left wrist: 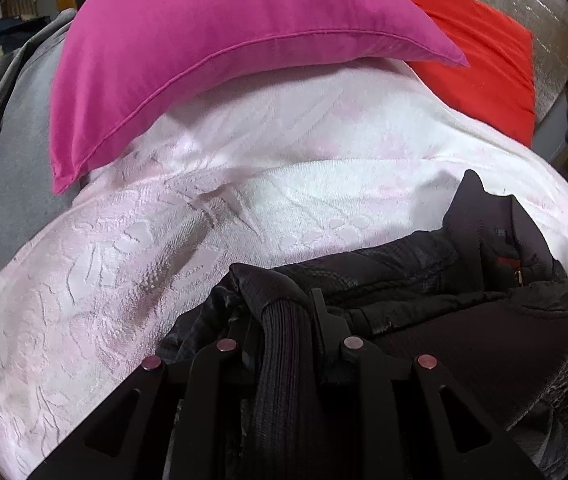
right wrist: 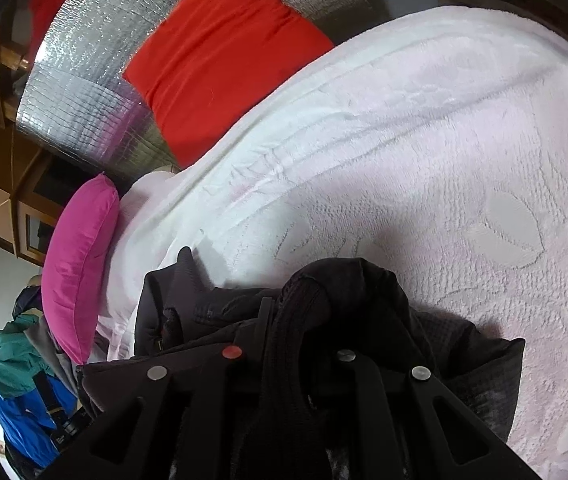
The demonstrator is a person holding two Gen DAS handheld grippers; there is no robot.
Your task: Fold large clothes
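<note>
A black jacket (left wrist: 423, 292) lies bunched on a pale pink embossed blanket (left wrist: 164, 240). In the left wrist view my left gripper (left wrist: 284, 312) is shut on a ribbed black band of the jacket, which runs down between its fingers. In the right wrist view the same jacket (right wrist: 463, 360) fills the lower middle. My right gripper (right wrist: 295, 300) is shut on another ribbed black edge of it. The collar (right wrist: 172, 292) of the jacket points toward the far left. The pink blanket (right wrist: 423, 160) spreads beyond it.
A magenta pillow (left wrist: 204, 48) and a red pillow (left wrist: 483, 60) lie at the head of the bed against a silver quilted panel (right wrist: 84, 100). A grey cloth (left wrist: 12, 160) lies at the left. Green and blue jackets (right wrist: 24, 380) hang beside the bed.
</note>
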